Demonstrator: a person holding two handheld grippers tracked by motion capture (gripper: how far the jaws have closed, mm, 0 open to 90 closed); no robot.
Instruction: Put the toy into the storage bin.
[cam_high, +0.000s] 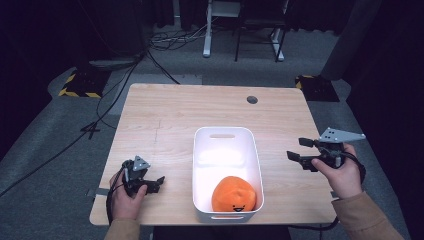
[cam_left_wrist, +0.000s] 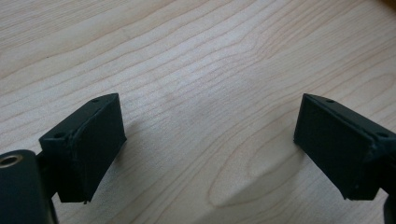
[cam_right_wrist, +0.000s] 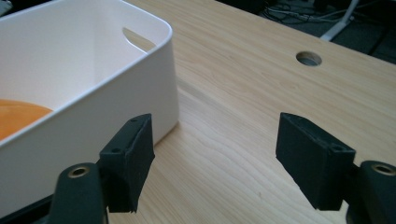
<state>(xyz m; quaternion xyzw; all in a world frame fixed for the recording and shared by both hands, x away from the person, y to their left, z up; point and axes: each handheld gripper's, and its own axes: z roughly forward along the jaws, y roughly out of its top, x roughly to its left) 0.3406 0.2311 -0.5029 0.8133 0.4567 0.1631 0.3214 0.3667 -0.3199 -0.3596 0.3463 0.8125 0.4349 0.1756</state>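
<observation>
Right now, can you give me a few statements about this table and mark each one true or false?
1. The orange plush toy lies inside the white bin. True.
2. The left gripper is clamped on the toy. False: its jaws stand open over bare wood.
3. The right gripper is open and holds nothing. True.
4. The toy fills the bin's far end. False: it sits at the end nearest the person.
5. The wooden table has a round hole near its far edge. True.

Orange plush in white bin
</observation>
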